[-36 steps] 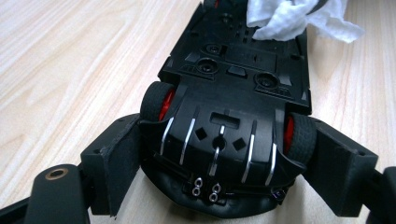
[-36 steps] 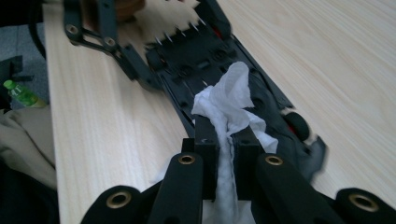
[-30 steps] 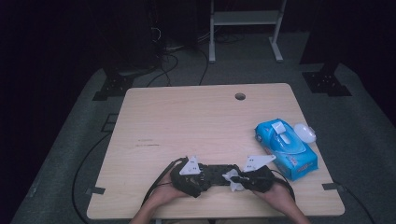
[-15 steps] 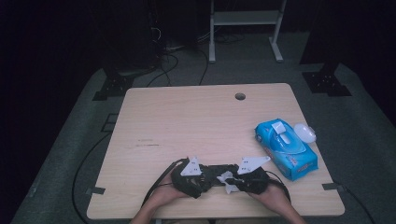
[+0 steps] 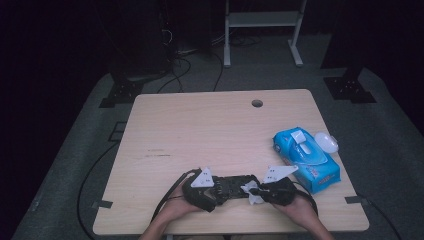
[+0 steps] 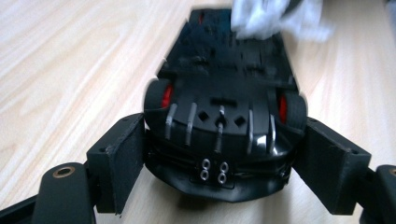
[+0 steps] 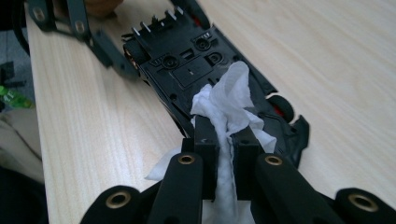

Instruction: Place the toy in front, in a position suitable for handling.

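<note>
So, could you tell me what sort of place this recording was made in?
Probably a lab or studio set up for recording: a lone wooden table on grey carpet, dark surroundings, loose cables on the floor, and a white metal stand behind.

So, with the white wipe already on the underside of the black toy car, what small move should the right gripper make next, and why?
Probably a short stroke of the crumpled white wipe along the upturned black toy car, toward its far end. The right gripper is shut on the wipe and touches the chassis, and the left gripper brackets the car's end, so the car should stay steady.
</note>
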The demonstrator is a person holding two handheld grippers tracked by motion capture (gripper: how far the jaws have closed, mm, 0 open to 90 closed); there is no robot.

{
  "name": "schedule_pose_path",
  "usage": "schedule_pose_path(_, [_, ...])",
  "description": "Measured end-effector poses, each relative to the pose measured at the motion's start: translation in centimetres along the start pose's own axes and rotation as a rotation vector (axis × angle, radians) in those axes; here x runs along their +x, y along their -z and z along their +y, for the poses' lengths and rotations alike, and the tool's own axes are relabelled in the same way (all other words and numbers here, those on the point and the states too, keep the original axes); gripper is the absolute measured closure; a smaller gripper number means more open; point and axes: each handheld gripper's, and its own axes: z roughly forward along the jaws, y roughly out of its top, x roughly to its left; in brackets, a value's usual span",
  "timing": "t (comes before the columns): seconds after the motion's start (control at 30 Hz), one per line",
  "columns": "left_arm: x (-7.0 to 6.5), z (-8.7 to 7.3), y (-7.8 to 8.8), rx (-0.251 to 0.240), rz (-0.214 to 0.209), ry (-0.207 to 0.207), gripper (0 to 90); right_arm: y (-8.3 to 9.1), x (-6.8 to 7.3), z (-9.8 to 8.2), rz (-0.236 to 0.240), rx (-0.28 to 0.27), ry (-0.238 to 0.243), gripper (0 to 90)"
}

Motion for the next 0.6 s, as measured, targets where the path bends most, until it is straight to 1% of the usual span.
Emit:
schedule_pose_path(0.1, [-0.1, -0.1, -0.1, 0.008, 0.004, -0.009, 21.0, 0.0, 0.0, 0.0, 0.008, 0.000, -0.004, 84.1])
schedule_pose_path(0.2, [-0.1, 0.0, -0.1, 0.003, 0.002, -0.004, 20.6, -0.1, 0.1, 0.1, 0.011, -0.001, -0.008, 84.1])
schedule_pose_path(0.3, [-0.1, 0.0, -0.2, 0.014, 0.001, -0.022, 21.4, -0.4, 0.5, 0.4, 0.034, -0.010, -0.005, 84.2])
schedule_pose_path(0.37, [-0.3, 0.0, -0.5, 0.027, 0.009, -0.035, 22.3, -1.0, 1.1, 1.1, 0.056, -0.018, 0.009, 84.2])
schedule_pose_path(0.5, [-0.4, 0.0, -0.7, 0.034, 0.008, -0.041, 23.5, -2.4, 2.4, 2.5, 0.101, -0.030, 0.047, 84.2])
schedule_pose_path(0.53, [-0.4, 0.0, -0.7, 0.039, 0.010, -0.044, 23.6, -2.7, 2.7, 2.7, 0.103, -0.027, 0.058, 84.2])
schedule_pose_path(0.57, [-0.3, -0.1, -0.6, 0.038, 0.007, -0.038, 23.7, -2.7, 2.7, 2.8, 0.098, -0.017, 0.069, 84.2])
schedule_pose_path(0.6, [-0.3, -0.1, -0.6, 0.034, 0.006, -0.038, 23.8, -2.7, 2.6, 2.9, 0.094, -0.017, 0.070, 84.1])
